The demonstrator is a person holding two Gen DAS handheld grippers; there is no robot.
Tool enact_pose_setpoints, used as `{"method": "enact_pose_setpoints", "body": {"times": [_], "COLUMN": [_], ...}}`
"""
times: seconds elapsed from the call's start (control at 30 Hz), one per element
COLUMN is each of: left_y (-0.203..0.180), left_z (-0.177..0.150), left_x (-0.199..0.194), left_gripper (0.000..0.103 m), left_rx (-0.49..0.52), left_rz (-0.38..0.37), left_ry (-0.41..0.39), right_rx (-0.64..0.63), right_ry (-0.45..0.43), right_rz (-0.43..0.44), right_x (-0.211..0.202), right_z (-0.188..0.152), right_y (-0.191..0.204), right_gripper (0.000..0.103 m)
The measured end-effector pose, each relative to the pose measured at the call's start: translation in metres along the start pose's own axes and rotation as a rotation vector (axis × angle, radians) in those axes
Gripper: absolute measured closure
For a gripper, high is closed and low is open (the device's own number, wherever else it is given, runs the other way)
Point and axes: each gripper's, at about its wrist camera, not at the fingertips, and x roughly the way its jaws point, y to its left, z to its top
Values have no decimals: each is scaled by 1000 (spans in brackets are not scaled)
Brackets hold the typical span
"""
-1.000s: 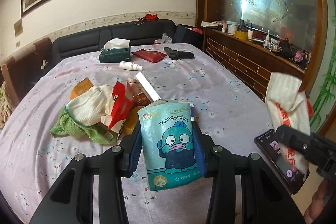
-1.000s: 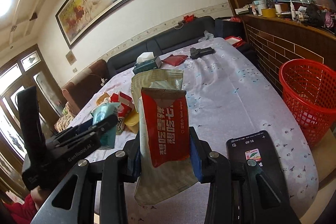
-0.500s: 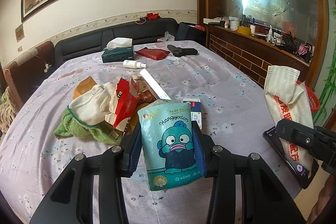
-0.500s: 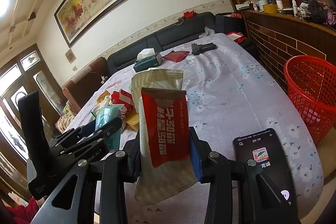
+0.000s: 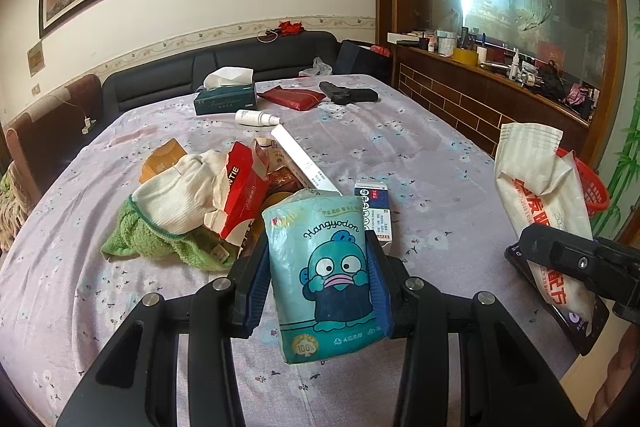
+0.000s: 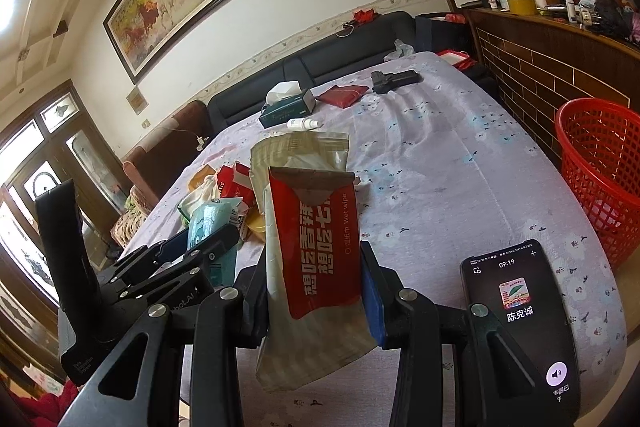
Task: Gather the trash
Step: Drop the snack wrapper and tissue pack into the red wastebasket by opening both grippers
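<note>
Lilac flowered cloth covers the large table (image 5: 400, 155), with a dark sofa and a framed horse painting behind it. Left gripper (image 5: 318, 279): both pads pressed against the sides of a teal tissue pack (image 5: 326, 279), held clear of the cloth. Right gripper (image 6: 316, 295): closed likewise on a red-and-beige wet-wipe packet (image 6: 316, 247), also lifted. Landmark: the red basket (image 6: 600, 171), standing off the table's edge, to the right of the wet-wipe packet; its contents cannot be made out. Neither held item has reached the red basket, so two pieces are picked up but not yet binned. Well to the left of the red basket a litter heap (image 5: 224, 203) remains on the cloth: red carton, white and green cloths, a small medicine box. Near the red basket, on the table's corner, lies a lit phone (image 6: 520, 319). Judged stage: early, with most of the collecting left.
</note>
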Motion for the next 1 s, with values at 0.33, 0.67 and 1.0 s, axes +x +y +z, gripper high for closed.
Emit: {"method": "enact_pose_setpoints", "body": {"times": [0.33,0.67,1.0], "left_y": [3,-30,-158], "left_z": [4,33,96], "left_x": [-5,-15,-2], "left_gripper": [61,61,61], "left_rx": [-13,60,196], "left_rz": [-42,-186,-456], "left_ry": [1,16,70], "right_rx": [31,155,283], "right_ry": [7,-67,-224], "right_rz": [26,53,-202], "right_x": [-4,-45,-129], "right_z": [6,26,53], "right_y": [-7,-53,-153], "right_gripper": [61,61,61]}}
